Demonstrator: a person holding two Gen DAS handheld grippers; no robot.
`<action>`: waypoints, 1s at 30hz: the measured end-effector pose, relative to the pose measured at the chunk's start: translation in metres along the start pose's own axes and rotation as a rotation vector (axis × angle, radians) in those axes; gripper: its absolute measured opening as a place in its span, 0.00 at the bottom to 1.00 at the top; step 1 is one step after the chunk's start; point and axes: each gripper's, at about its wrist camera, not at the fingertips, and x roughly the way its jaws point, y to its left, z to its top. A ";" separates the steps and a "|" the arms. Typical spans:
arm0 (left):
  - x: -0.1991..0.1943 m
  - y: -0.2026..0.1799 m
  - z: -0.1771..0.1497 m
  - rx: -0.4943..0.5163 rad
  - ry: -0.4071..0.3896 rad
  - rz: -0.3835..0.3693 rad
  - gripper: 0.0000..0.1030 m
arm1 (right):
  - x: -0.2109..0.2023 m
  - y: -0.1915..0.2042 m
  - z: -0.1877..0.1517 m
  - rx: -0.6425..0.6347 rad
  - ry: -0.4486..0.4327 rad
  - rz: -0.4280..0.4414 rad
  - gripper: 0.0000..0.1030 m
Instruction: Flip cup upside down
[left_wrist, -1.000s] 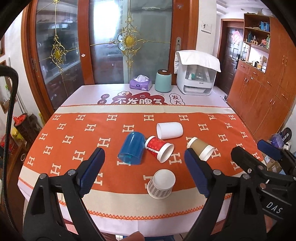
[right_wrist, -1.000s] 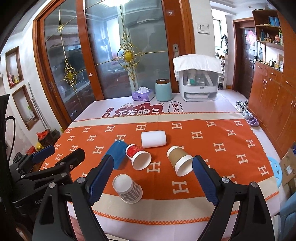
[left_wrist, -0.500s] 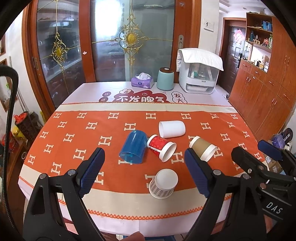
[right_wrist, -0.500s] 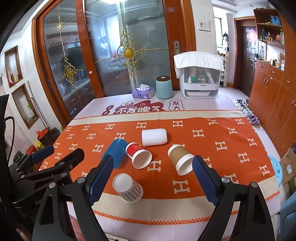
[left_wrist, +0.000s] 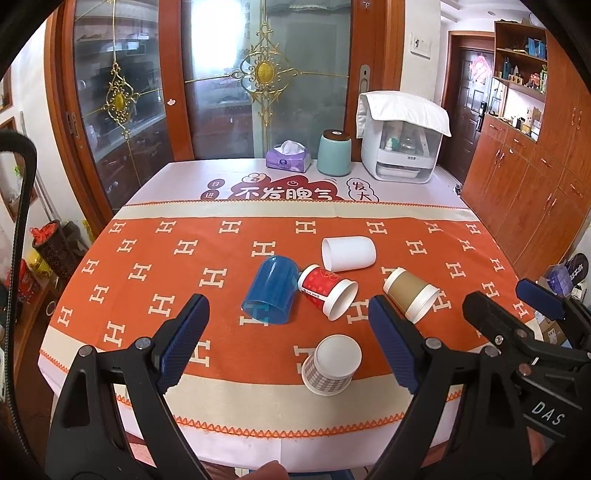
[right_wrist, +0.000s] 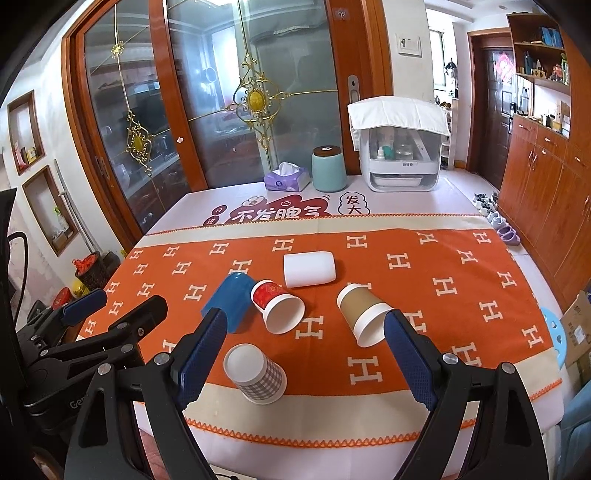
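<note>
on the orange tablecloth (left_wrist: 147, 258) before glass doors (left_wrist: 258, 92), cups (left_wrist: 271, 291) lie tipped; both jaws gape empty.

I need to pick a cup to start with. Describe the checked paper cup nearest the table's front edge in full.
The checked paper cup looks like thin paper: a white body printed with a grey-brown check pattern and a plain white flat base. It appears tilted, its base turned up toward the cameras and its wider mouth rim low on the tablecloth, where the orange field meets the cream border. It sits alone, apart from the other cups, and nothing grips it: both grippers' blue-padded fingers hang open short of it.
</note>
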 end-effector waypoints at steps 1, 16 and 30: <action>0.000 0.000 0.000 0.000 0.000 0.000 0.84 | 0.000 0.000 0.000 0.000 0.000 0.000 0.85; 0.004 0.005 -0.004 0.004 0.005 0.006 0.84 | 0.000 0.000 0.001 0.001 0.001 0.001 0.85; 0.005 0.007 -0.005 0.006 0.005 0.012 0.84 | 0.000 0.000 0.001 0.001 0.002 0.002 0.85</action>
